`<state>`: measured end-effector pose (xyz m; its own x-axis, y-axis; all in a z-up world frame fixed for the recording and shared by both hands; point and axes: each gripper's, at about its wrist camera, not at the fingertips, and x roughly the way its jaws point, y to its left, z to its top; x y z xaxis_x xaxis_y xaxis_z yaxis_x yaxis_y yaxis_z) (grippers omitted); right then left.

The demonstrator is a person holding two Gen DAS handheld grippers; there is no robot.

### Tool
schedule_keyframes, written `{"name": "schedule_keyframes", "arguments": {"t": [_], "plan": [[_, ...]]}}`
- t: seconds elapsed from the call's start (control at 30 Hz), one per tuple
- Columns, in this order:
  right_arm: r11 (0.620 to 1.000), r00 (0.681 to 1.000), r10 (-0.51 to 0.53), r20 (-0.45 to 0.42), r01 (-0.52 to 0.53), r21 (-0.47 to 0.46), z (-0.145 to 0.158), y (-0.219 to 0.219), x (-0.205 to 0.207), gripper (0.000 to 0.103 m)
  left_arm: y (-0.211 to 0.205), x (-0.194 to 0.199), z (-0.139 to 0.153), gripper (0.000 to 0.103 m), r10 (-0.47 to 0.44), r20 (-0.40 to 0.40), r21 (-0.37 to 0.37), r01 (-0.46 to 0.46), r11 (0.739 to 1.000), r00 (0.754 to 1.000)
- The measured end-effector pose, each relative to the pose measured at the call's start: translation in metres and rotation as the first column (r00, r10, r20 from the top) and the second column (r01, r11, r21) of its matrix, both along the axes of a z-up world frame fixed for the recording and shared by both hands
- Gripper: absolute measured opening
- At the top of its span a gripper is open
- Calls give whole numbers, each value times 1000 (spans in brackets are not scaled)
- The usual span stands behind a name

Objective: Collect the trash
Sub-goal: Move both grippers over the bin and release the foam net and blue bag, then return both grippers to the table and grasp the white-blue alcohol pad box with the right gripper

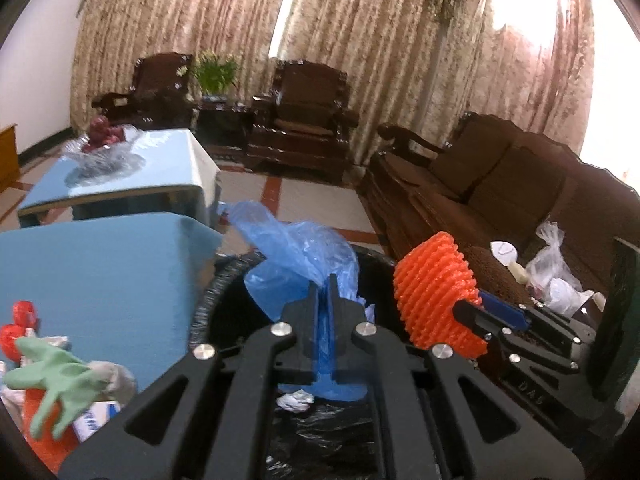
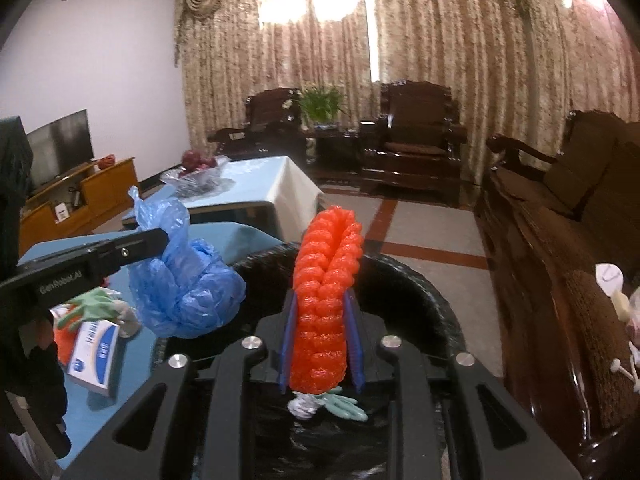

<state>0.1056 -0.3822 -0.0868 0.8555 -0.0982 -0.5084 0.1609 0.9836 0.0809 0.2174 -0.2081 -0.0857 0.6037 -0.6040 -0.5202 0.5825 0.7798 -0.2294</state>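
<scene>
My left gripper point(image 1: 323, 286) is shut on a crumpled blue plastic bag point(image 1: 298, 252) and holds it over the black trash bin point(image 1: 208, 300). It also shows in the right wrist view point(image 2: 160, 240) with the blue bag point(image 2: 188, 292) hanging from it. My right gripper point(image 2: 320, 300) is shut on an orange foam net sleeve point(image 2: 326, 288), also above the bin point(image 2: 420, 292). The sleeve shows in the left wrist view point(image 1: 434, 292) with the right gripper point(image 1: 476, 312). A green glove point(image 2: 344, 404) and white crumpled paper point(image 2: 302, 406) lie inside the bin.
A blue table point(image 1: 100, 276) on the left carries a green glove point(image 1: 60, 376), a blue and white box point(image 2: 94, 354) and red items point(image 1: 18, 324). A dark brown sofa point(image 1: 500, 200) on the right holds plastic bags point(image 1: 556, 264). A second table point(image 1: 132, 172) bears a fruit bowl.
</scene>
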Motion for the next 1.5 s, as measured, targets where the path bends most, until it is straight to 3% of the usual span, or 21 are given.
{"name": "schedule_keyframes", "arguments": {"t": [0.07,0.1,0.17,0.2,0.27,0.33,0.37,0.6,0.77,0.97,1.13,1.5], "plan": [[1000,1000,-20,-16,20,-5,-3,-2,1,40,-1,4,-4,38,-2,-22,-3,2,1000,1000],[1000,999,-30,-23,30,-8,-5,-4,1,43,2,6,-5,44,5,-26,-11,-5,1000,1000],[999,999,-48,-25,48,-15,-6,-5,0,61,6,5,-5,49,14,-21,-17,-15,1000,1000],[998,998,-52,-24,52,-18,-6,-5,-1,66,11,5,-5,52,24,-14,-16,-24,1000,1000],[997,998,-67,-20,67,-34,-5,0,-3,91,23,2,0,66,57,5,-11,-57,998,998],[996,997,-83,1,83,-44,1,5,-6,97,36,-3,5,77,89,36,-6,-88,996,995],[997,997,-74,6,74,-36,3,9,-6,97,45,-6,9,84,118,61,4,-118,993,991],[1000,999,21,40,-22,15,15,57,-2,97,118,-23,27,89,259,128,56,-268,962,957],[989,988,139,65,-142,44,19,110,2,97,179,-40,31,89,373,176,116,-396,911,911],[961,962,264,69,-268,67,16,168,8,97,242,-61,25,89,479,173,159,-504,849,861],[935,937,345,53,-349,69,5,207,11,97,279,-71,11,89,534,136,179,-551,815,834],[888,888,457,-58,-452,84,-38,247,16,78,299,-86,-26,89,578,90,240,-581,778,811]]}}
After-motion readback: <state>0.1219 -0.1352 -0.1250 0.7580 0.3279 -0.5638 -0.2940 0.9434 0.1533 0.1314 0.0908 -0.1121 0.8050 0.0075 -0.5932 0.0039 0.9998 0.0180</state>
